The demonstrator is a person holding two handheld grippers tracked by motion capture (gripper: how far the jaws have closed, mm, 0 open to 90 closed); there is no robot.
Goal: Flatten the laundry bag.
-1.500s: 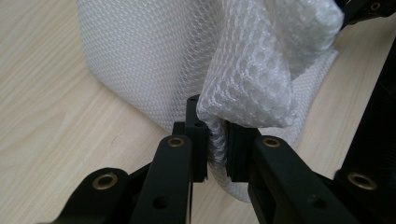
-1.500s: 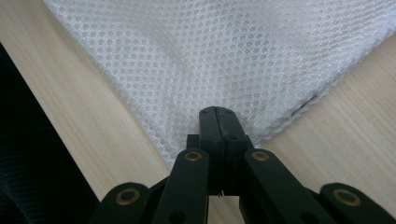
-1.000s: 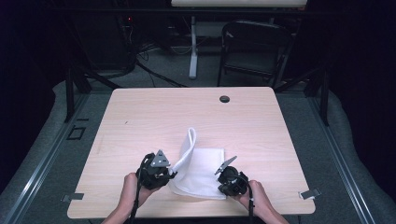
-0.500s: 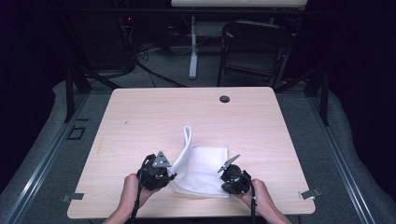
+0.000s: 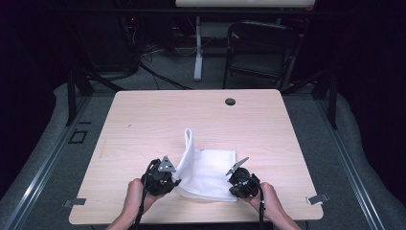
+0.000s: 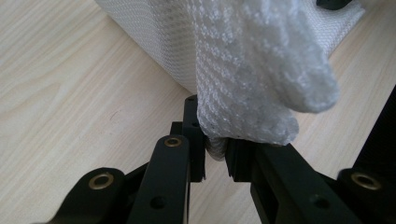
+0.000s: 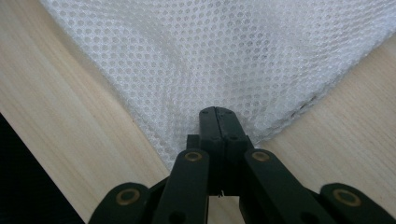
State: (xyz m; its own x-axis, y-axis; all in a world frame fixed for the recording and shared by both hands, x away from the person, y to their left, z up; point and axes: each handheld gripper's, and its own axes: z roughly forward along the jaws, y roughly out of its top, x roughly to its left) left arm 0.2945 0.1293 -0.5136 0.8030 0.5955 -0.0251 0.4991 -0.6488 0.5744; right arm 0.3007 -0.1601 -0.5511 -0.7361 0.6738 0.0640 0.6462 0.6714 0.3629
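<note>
Left hand-held gripper [image 5: 173, 181] is clamped on a bunched edge of the single white mesh cloth [image 5: 210, 172], lifting that side so it stands up in a fold. Right hand-held gripper [image 5: 233, 184] is clenched with its jaws together at the cloth's near right corner, low on the worktop [image 5: 143, 124]. Two grippers, two hands, one cloth. The left gripper view shows the gathered fabric [image 6: 252, 84] squeezed between the pads; the right gripper view shows the flat weave [image 7: 224, 56] spreading away from the closed tips.
</note>
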